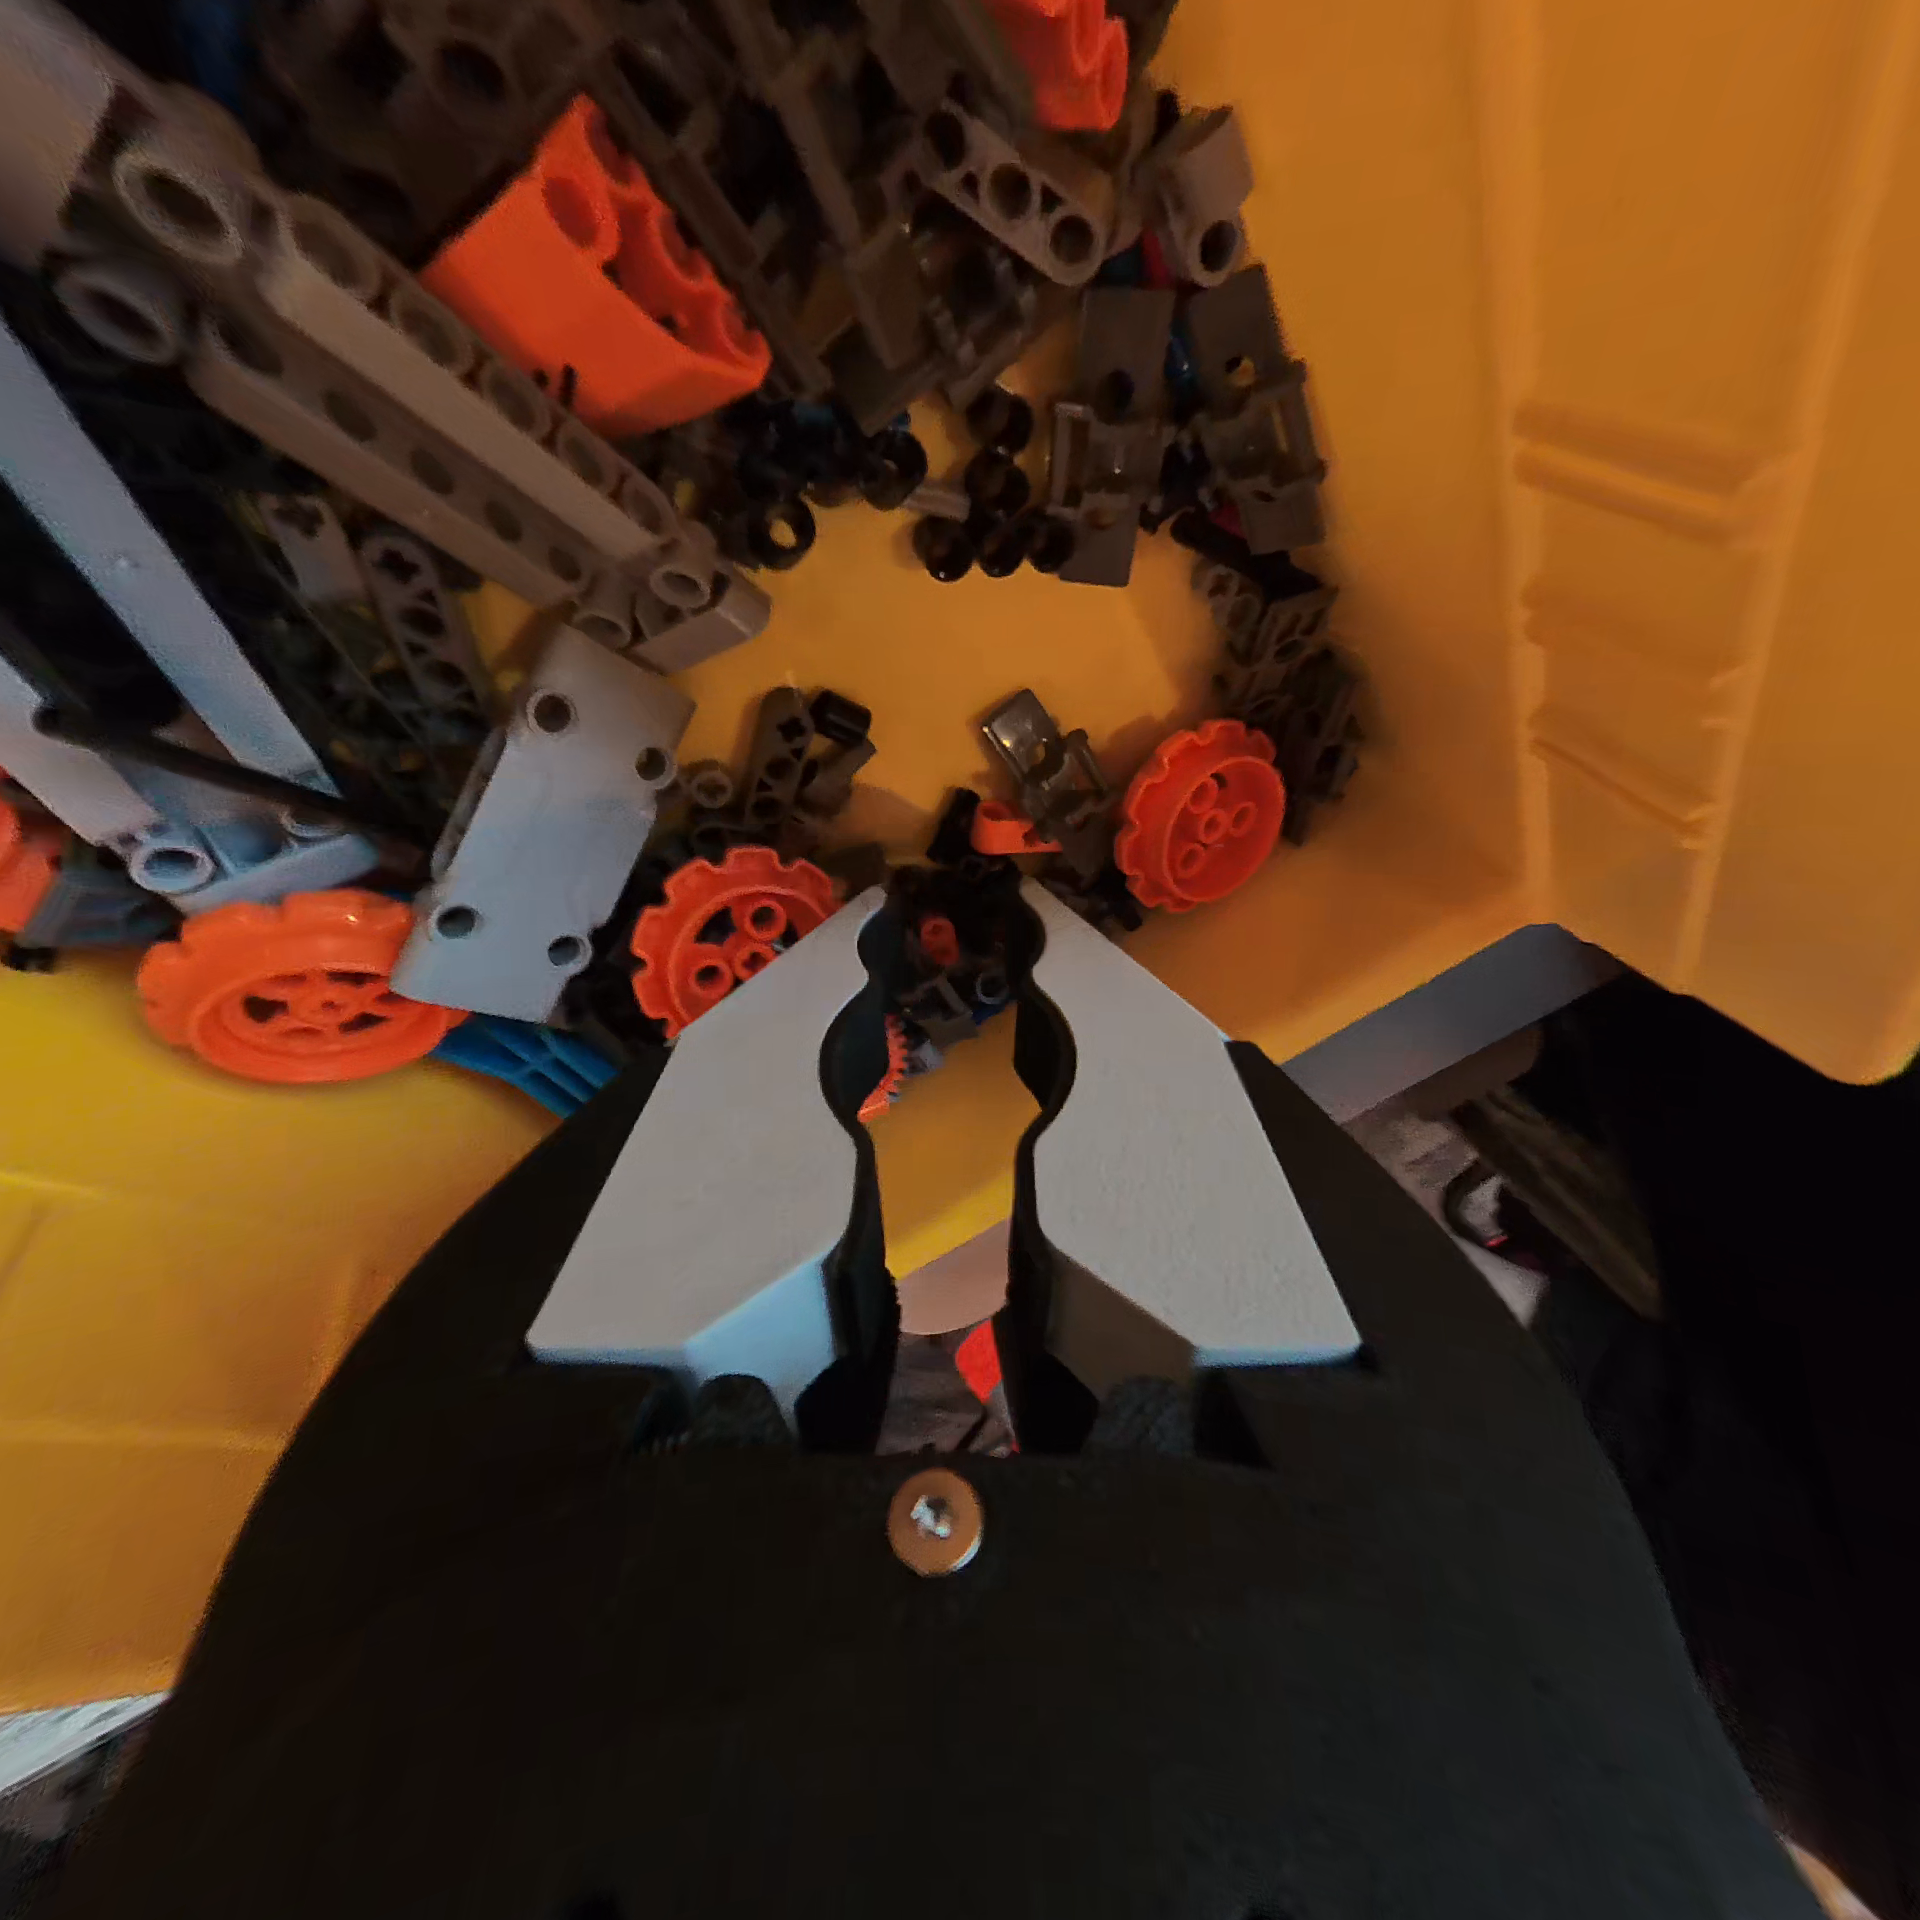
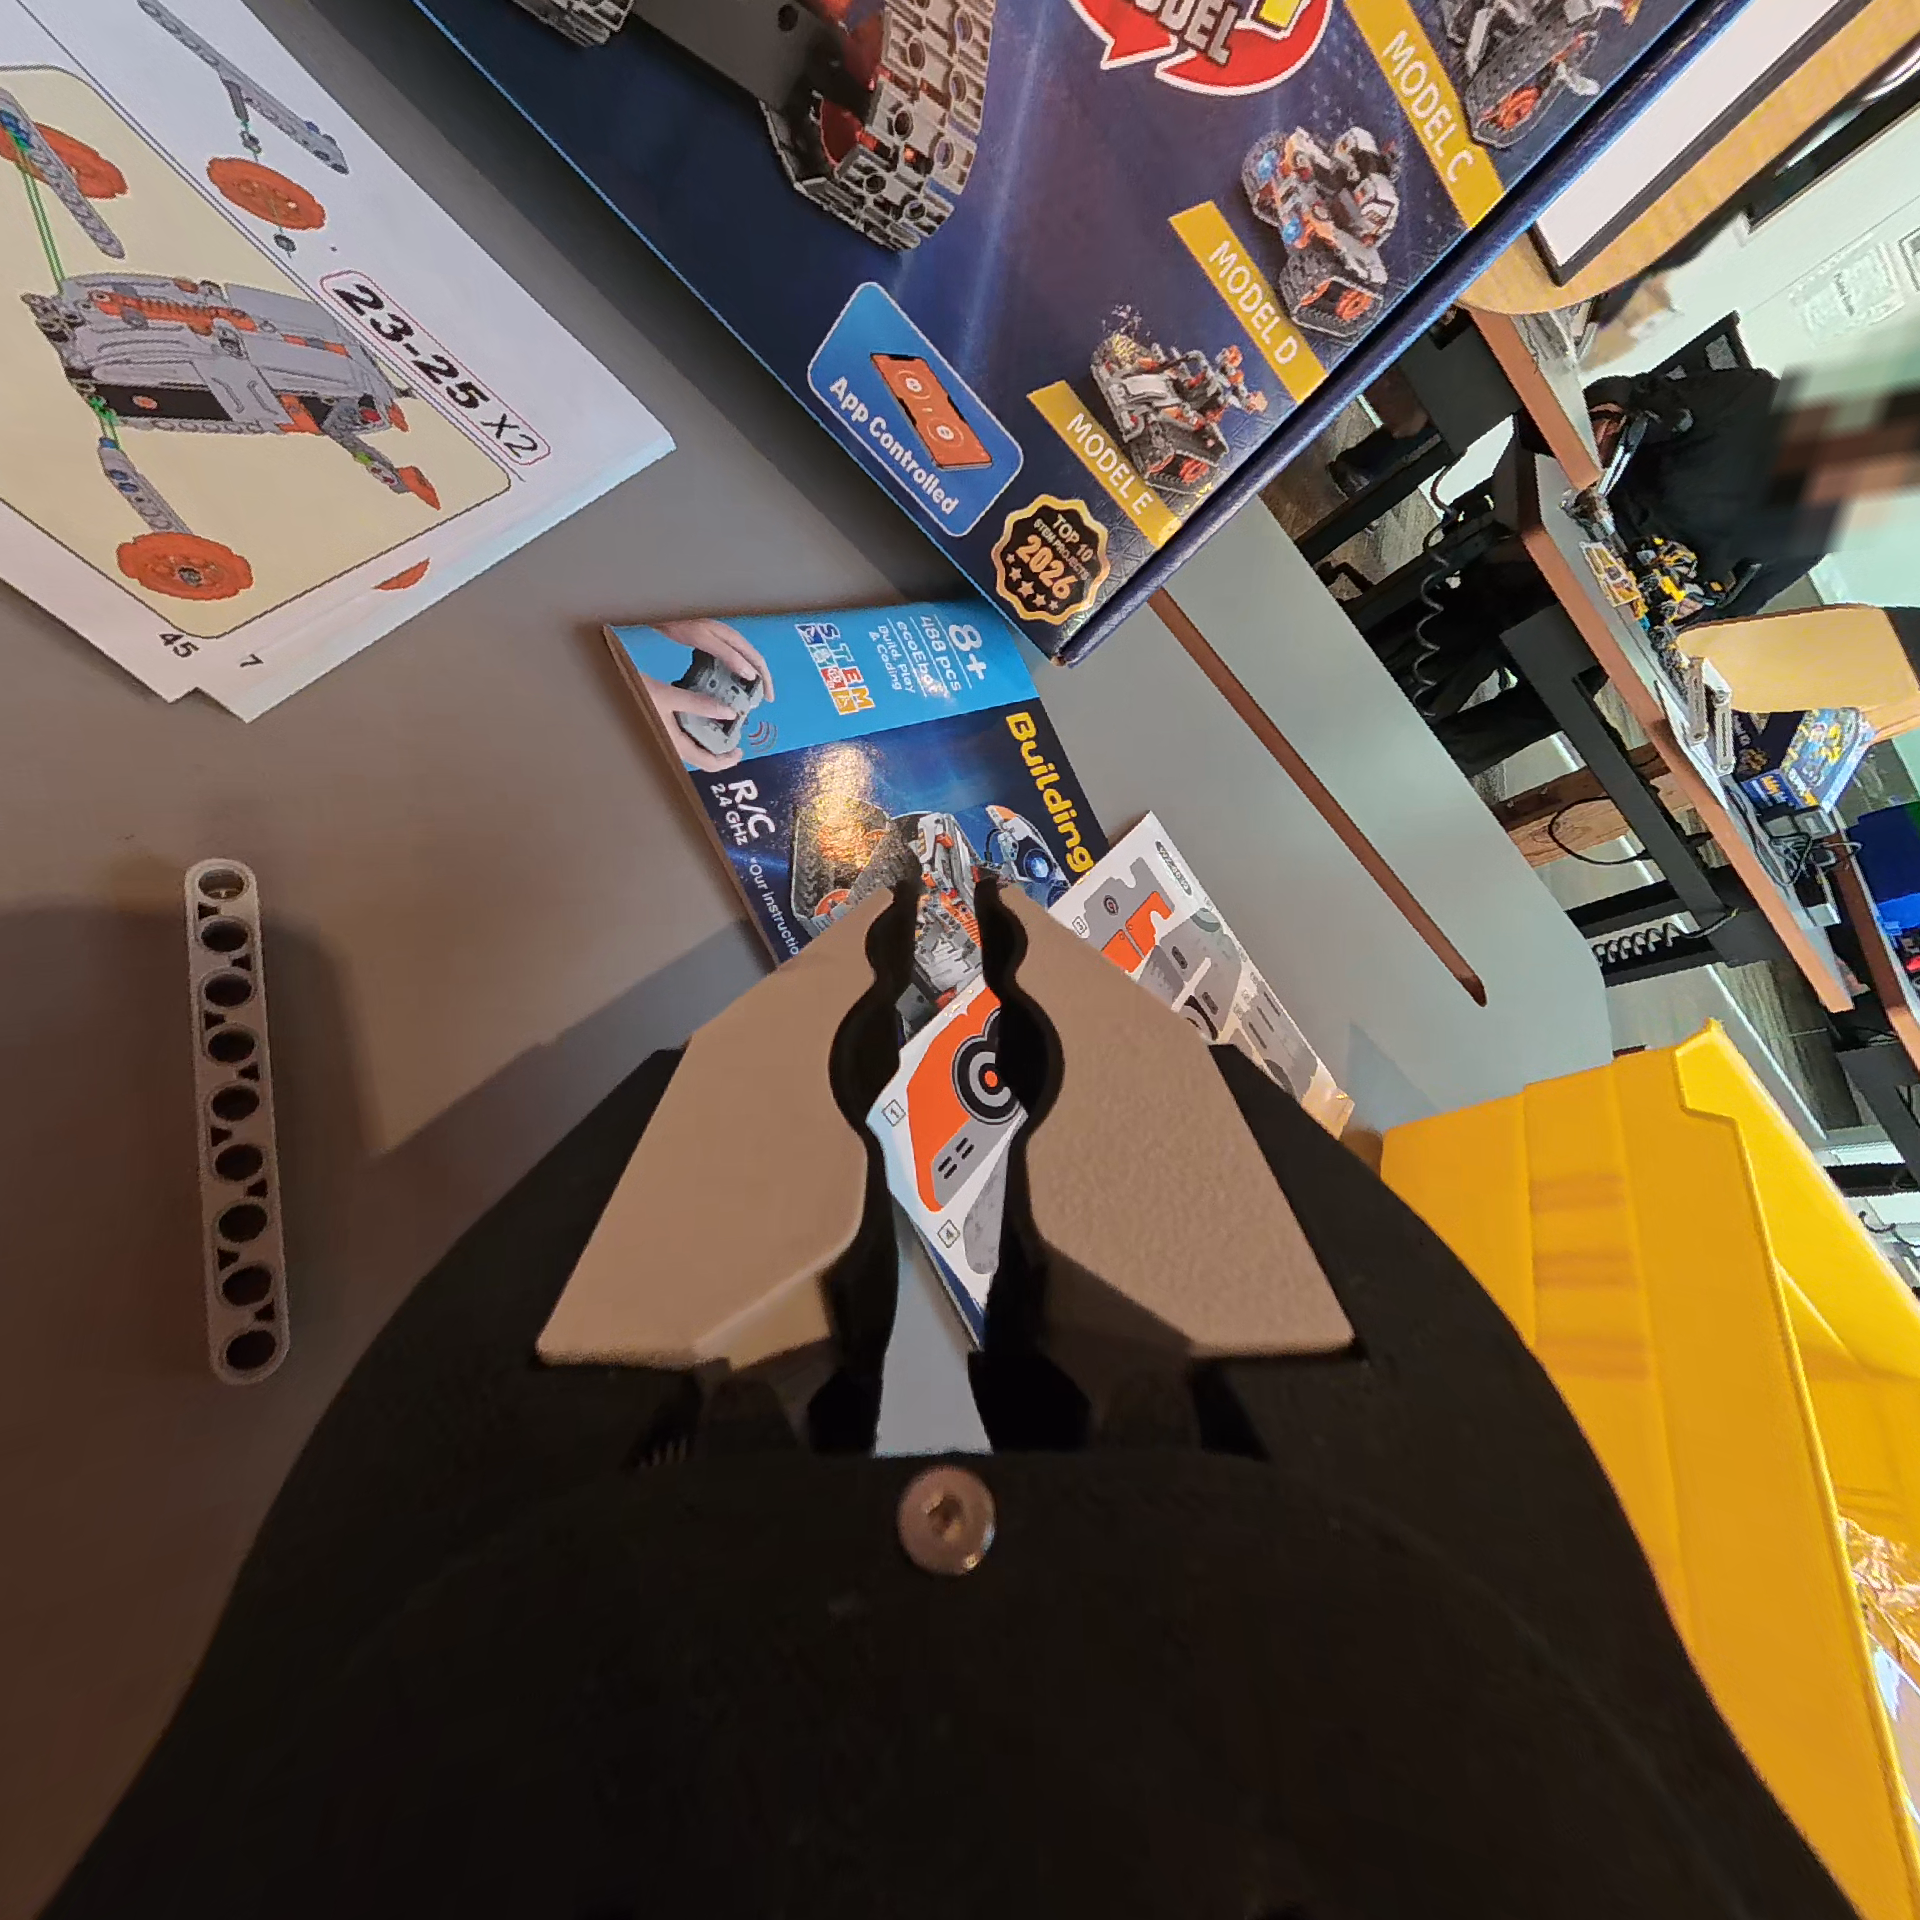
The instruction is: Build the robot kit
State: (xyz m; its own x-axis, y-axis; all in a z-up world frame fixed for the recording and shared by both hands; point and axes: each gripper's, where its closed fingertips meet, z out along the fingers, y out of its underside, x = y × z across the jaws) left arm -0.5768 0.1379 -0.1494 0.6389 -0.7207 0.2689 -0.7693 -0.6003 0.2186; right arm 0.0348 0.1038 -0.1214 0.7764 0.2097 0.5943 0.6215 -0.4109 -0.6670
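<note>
Small black and orange building pieces [image 1: 951, 940] lie heaped on the floor of a yellow bin [image 1: 1558, 416], and the left tongs [image 1: 951, 904] reach down into the bin with their tips right at that clump. The jaws stand slightly apart with a narrow gap; whether they pinch any piece I cannot tell, since the pieces at the tips are dark and crowded. Just left of the tips lies an orange toothed wheel [image 1: 727, 935]; a second orange wheel [image 1: 1200, 816] sits to the upper right of the tips and a larger one [image 1: 286, 992] at the left edge of the frame. A light grey plate with holes [image 1: 545, 831] leans between the two left wheels. A long grey holed beam [image 1: 436, 426] crosses the upper left, with an orange curved block [image 1: 603, 281] beside it among dark grey links.

In the right wrist view the right tongs [image 2: 948, 899] hang above a grey counter [image 2: 468, 779], jaws a little apart and empty. Below their tips lie a blue instruction booklet [image 2: 831, 717] and a sticker sheet [image 2: 956, 1122] that overlaps it. A grey holed beam [image 2: 234, 1117] lies alone at the left of the frame, well apart from the tongs. Open instruction pages [image 2: 260, 343] sit at the upper left, a dark blue product box [image 2: 1039, 260] along the top, and the yellow bin's wall [image 2: 1610, 1299] at the lower right.
</note>
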